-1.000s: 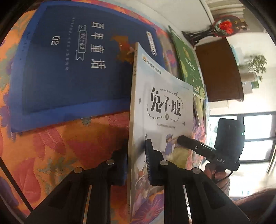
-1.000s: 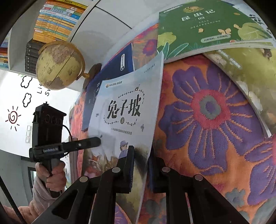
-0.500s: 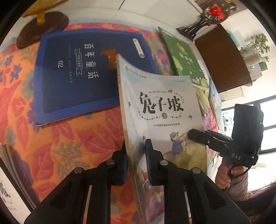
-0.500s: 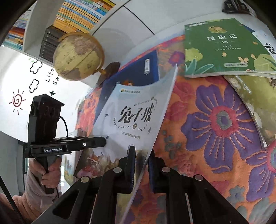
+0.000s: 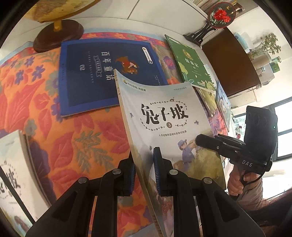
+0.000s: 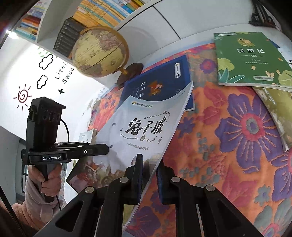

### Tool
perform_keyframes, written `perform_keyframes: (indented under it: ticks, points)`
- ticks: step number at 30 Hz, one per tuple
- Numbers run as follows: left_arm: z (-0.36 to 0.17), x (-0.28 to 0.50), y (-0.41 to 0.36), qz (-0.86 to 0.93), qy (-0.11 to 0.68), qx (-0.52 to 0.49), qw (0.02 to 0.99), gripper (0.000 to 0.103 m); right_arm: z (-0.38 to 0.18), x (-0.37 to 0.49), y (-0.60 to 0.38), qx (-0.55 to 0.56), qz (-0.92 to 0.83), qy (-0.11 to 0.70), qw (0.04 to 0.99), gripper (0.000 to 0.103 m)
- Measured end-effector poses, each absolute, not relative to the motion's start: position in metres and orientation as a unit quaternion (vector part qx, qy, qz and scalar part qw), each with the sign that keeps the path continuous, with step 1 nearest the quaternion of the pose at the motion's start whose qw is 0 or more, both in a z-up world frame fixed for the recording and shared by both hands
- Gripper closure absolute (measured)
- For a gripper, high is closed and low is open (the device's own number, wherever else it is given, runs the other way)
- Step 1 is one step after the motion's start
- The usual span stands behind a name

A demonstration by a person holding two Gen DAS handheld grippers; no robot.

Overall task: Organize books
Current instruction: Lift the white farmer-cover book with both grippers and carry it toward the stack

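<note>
A pale grey-blue picture book (image 5: pixel 164 116) (image 6: pixel 144 127) hangs tilted above the flowered cloth, held from both sides. My left gripper (image 5: pixel 144 169) is shut on its spine edge near the bottom. My right gripper (image 6: pixel 149 173) is shut on the opposite long edge. Each gripper shows in the other's view: the right gripper (image 5: pixel 200 141) at the cover's right, the left gripper (image 6: pixel 106 147) at its left. A dark blue book (image 5: pixel 109 74) (image 6: pixel 158 83) lies flat behind it. A green book (image 5: pixel 189 62) (image 6: pixel 250 58) lies further right.
A globe on a wooden base (image 6: pixel 100 52) (image 5: pixel 58 34) stands at the table's back. Further books (image 5: pixel 222 102) (image 6: pixel 277 107) overlap at the right beside the green one. Another pale book (image 5: pixel 12 164) lies at the left edge. A shelf of books (image 6: pixel 102 11) fills the wall behind.
Both grippers have lifted the pale book off the cloth, and its cover has rolled to face the left wrist camera. More of the table, the globe and the left-hand book came into view.
</note>
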State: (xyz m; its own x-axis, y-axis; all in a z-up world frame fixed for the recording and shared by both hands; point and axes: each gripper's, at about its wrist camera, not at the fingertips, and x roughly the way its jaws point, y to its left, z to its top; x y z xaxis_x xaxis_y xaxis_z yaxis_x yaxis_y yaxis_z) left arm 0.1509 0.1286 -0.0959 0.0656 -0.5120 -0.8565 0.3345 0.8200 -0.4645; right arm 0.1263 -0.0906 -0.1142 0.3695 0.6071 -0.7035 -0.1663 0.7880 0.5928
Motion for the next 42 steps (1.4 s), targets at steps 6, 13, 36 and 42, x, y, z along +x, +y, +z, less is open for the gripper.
perform_keyframes:
  ticks: [6,13,36,42]
  points:
    - [-0.086,0.138,0.147,-0.286,0.606,-0.071,0.739,0.089,-0.108,0.118,-0.073,0.212,0.257,0.496,0.802,0.089]
    - [-0.075,0.125,0.171,-0.275,0.595,-0.075,0.752,0.089,-0.099,0.111,-0.048,0.207,0.271,0.486,0.804,0.089]
    - [-0.039,0.068,0.313,-0.199,0.553,-0.123,0.800,0.089,-0.069,0.096,0.098,0.169,0.344,0.471,0.795,0.089]
    - [-0.041,0.062,0.343,-0.187,0.547,-0.138,0.804,0.088,-0.066,0.098,0.131,0.153,0.359,0.470,0.792,0.089]
